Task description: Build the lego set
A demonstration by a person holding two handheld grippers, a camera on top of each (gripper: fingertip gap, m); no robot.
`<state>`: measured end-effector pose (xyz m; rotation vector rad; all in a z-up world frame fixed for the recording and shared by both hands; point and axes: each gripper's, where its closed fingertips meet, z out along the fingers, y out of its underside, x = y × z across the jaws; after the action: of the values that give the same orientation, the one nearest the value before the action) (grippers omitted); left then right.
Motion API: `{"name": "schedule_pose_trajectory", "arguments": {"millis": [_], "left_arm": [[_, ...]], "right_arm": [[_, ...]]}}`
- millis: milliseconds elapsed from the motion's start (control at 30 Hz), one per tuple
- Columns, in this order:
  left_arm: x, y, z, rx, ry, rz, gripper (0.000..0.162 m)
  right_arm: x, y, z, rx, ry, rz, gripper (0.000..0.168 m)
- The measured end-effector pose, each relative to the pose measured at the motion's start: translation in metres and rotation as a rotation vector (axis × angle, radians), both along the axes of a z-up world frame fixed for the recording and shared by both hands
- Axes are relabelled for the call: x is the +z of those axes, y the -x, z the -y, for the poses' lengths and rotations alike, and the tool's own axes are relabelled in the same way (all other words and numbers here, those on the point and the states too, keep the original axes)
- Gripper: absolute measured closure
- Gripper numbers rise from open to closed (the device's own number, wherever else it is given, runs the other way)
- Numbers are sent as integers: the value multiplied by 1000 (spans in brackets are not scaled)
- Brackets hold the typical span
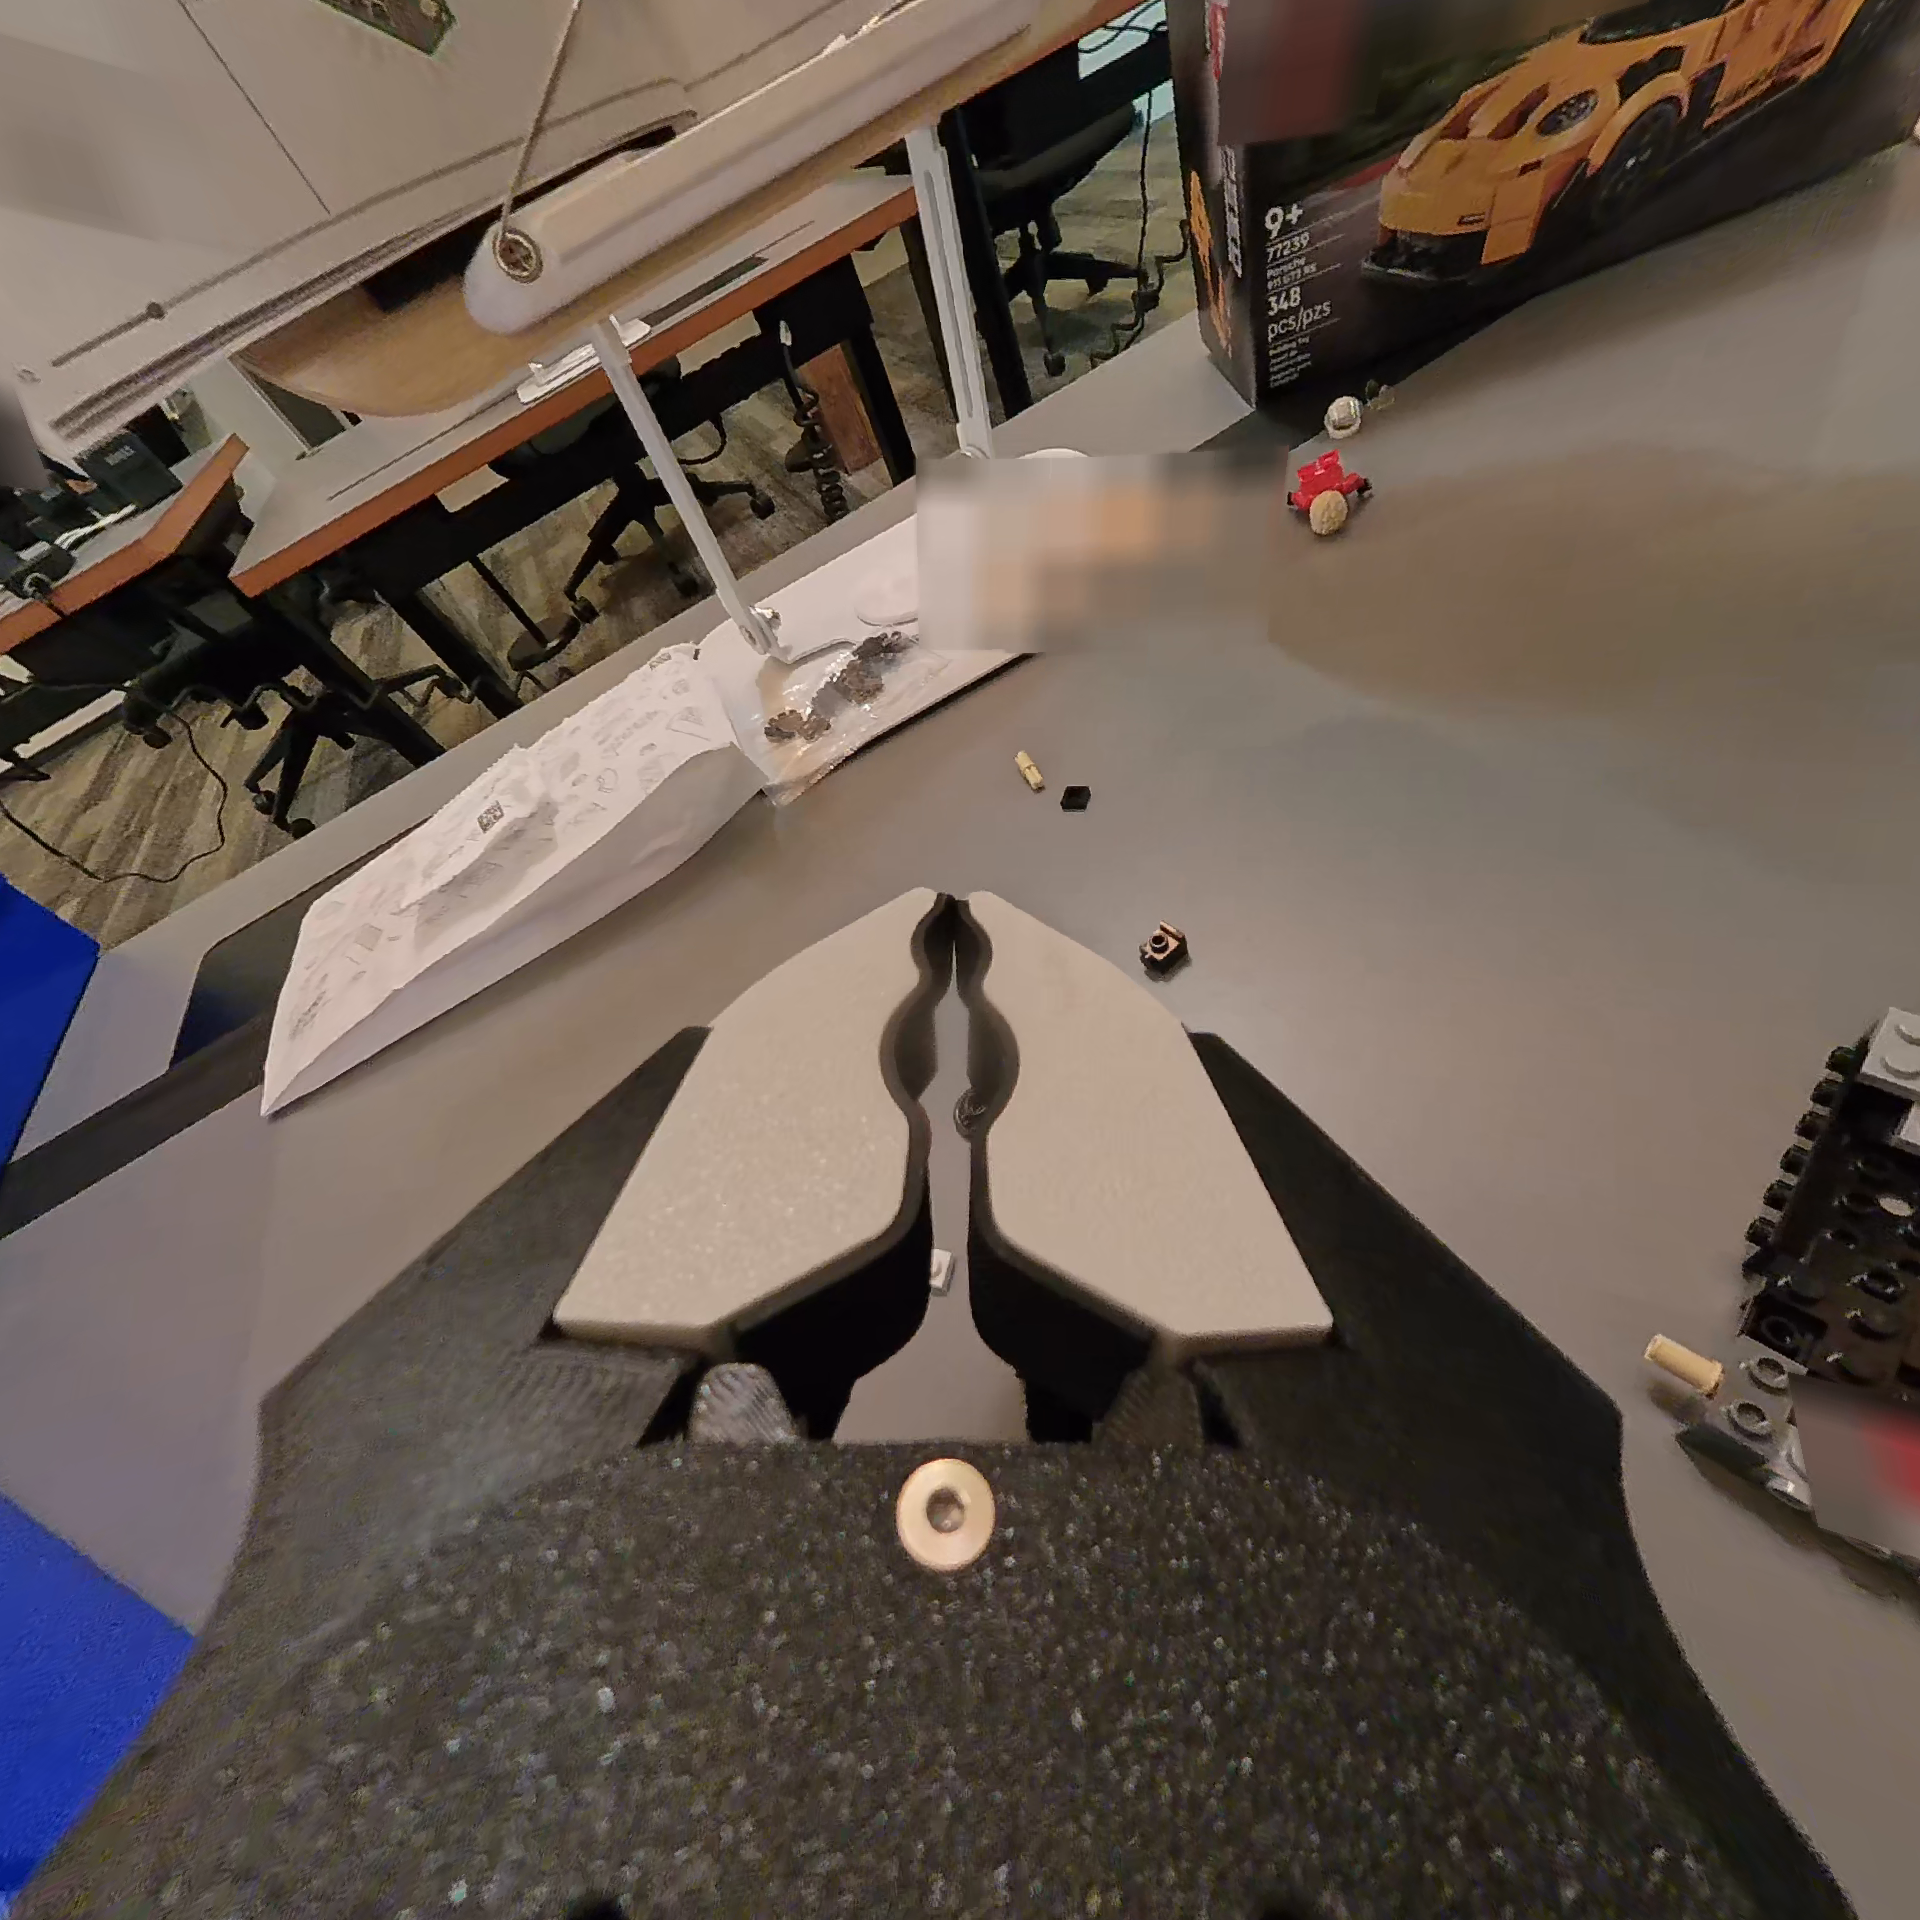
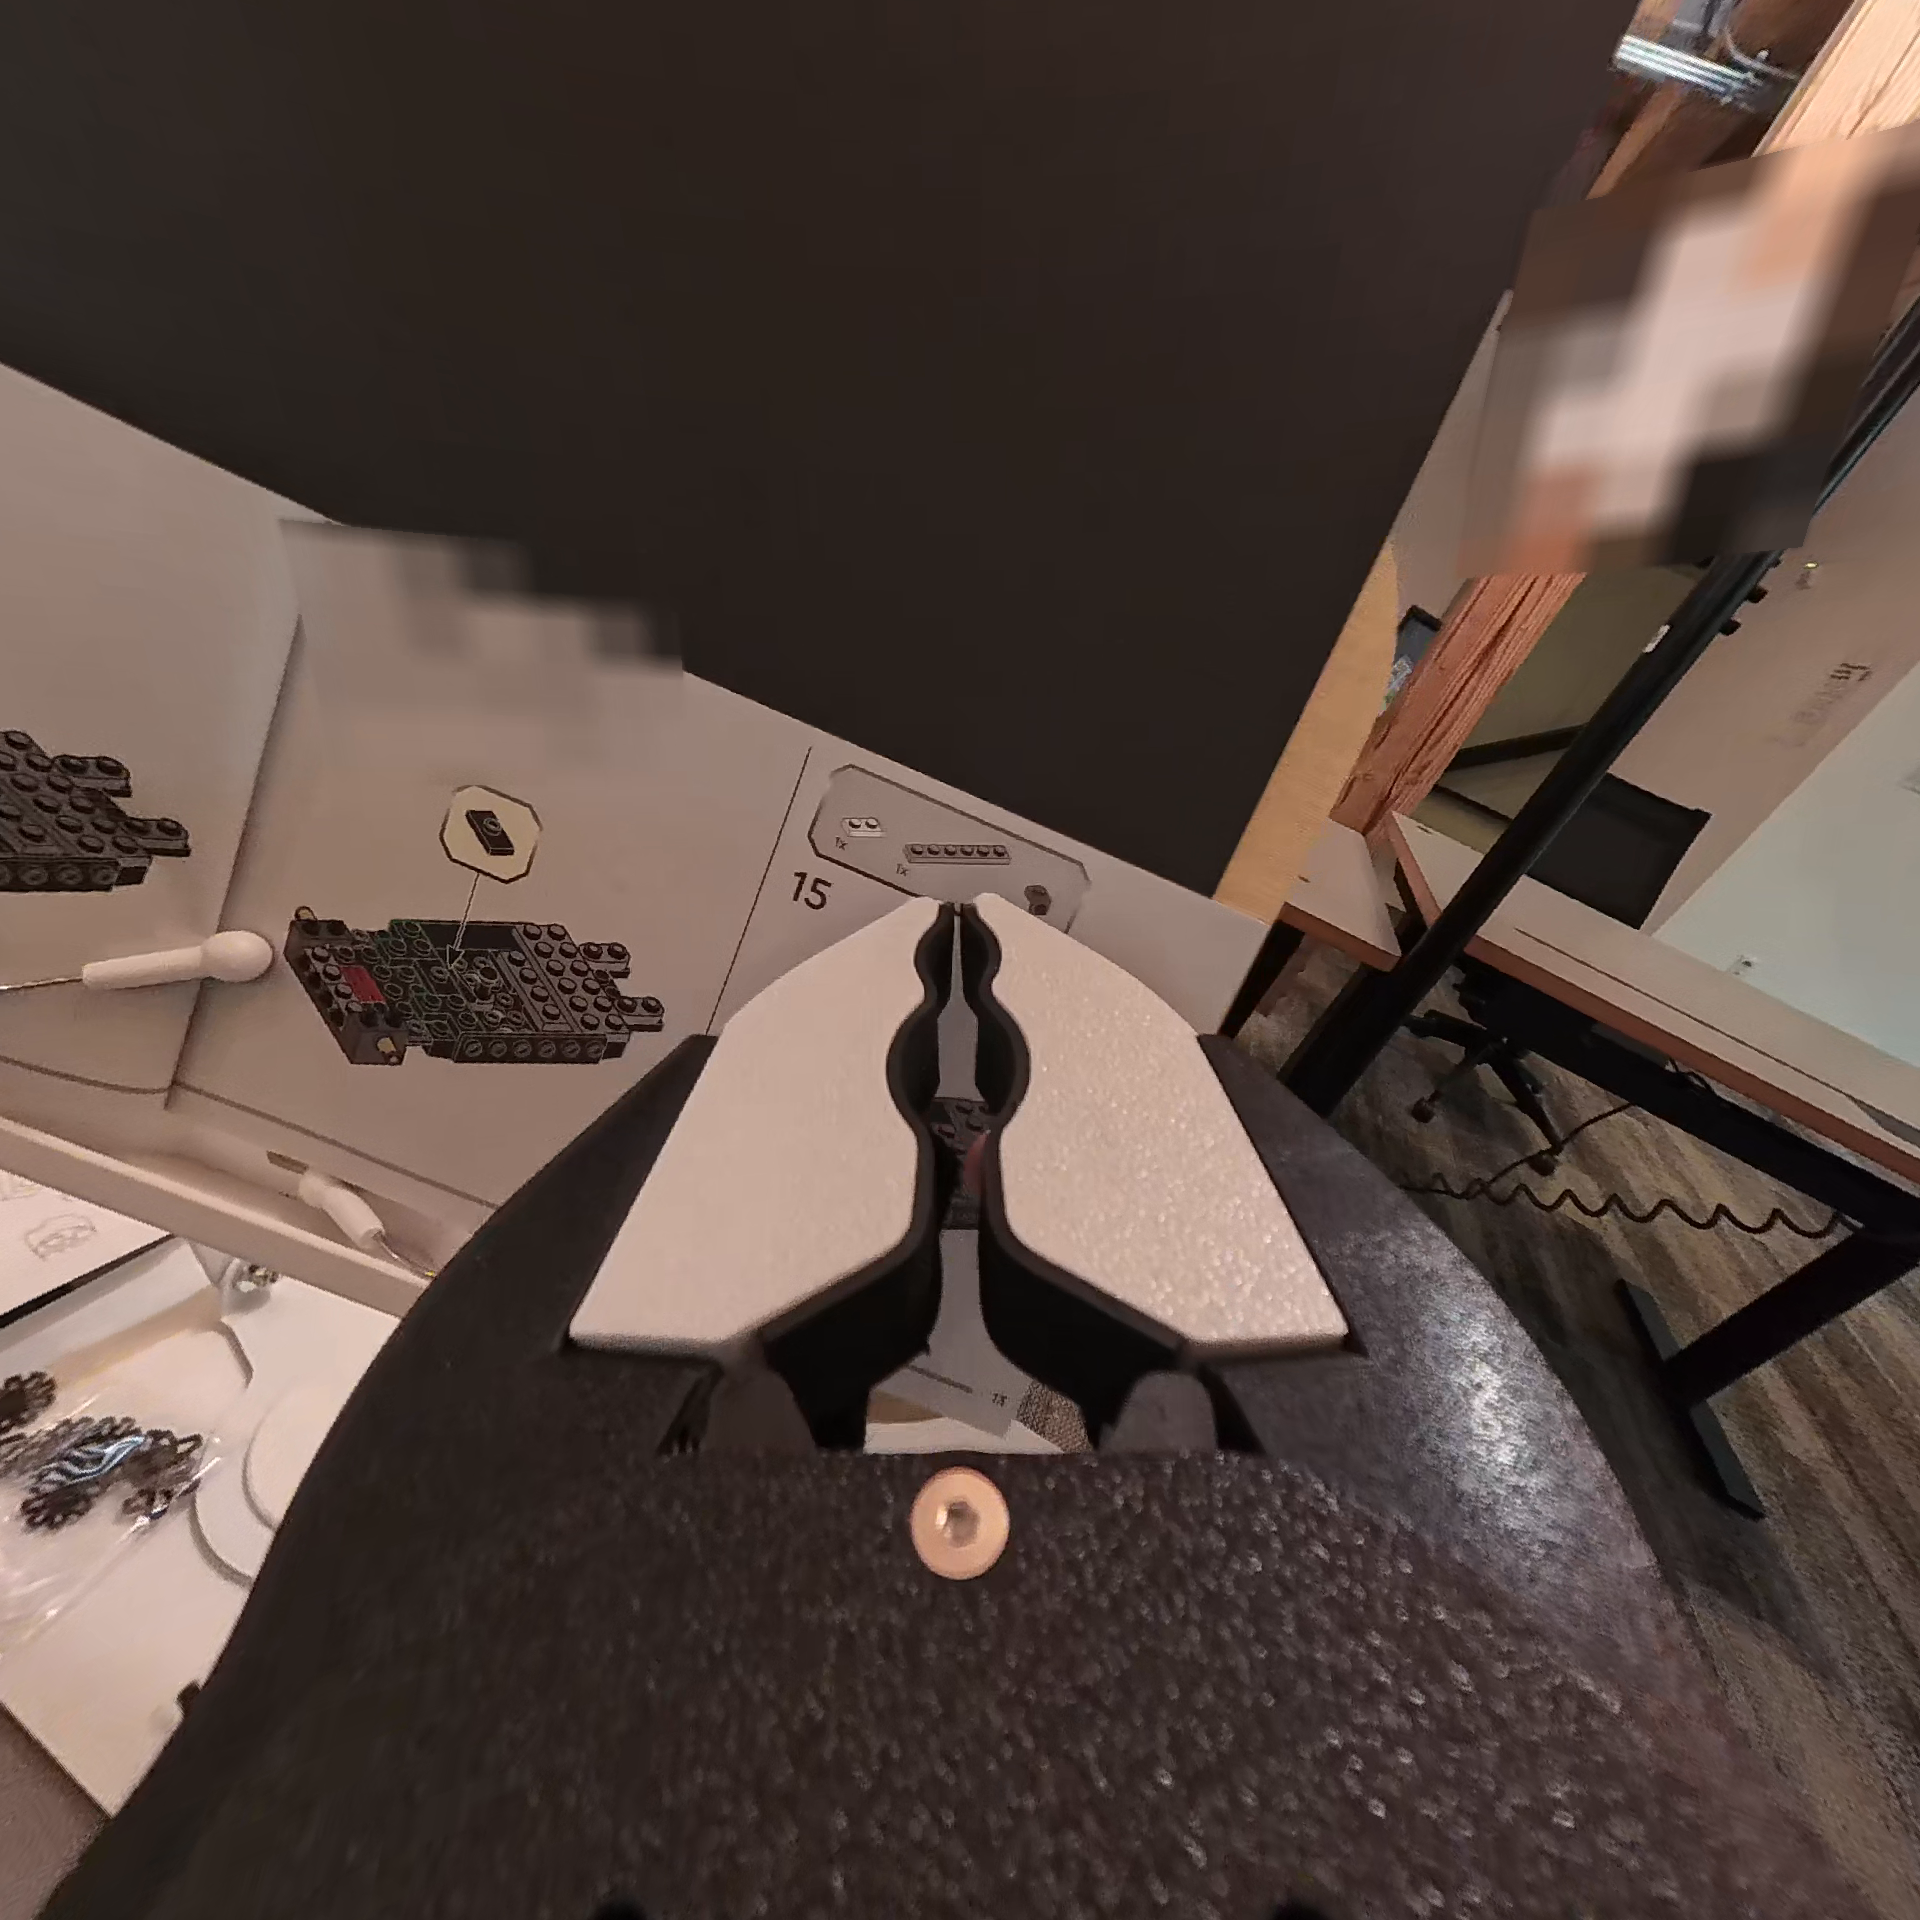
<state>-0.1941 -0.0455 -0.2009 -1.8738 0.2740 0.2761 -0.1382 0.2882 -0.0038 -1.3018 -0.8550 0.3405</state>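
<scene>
My left gripper is shut, low over the grey table. A small dark bit shows in the gap between its fingers; I cannot tell if it is held. The part-built black chassis lies at the right edge, apart from the gripper. A small black piece lies just right of the fingertips. My right gripper is shut and points at the open instruction booklet. A dark studded shape shows in its gap; it may be a printed drawing.
A tan pin and a black bit lie farther off. Another tan pin and a grey plate lie by the chassis. The set's box, red piece, paper bag and bag of black parts lie around. Left tips to right tips: about 40 cm.
</scene>
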Motion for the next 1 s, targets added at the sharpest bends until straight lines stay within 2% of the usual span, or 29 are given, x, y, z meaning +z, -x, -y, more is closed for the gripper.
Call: {"name": "schedule_pose_trajectory", "arguments": {"millis": [1000], "left_arm": [[-7, -11, 1, -61, 38, 52, 162]], "right_arm": [[-7, -9, -10, -58, -3, -39, 166]]}}
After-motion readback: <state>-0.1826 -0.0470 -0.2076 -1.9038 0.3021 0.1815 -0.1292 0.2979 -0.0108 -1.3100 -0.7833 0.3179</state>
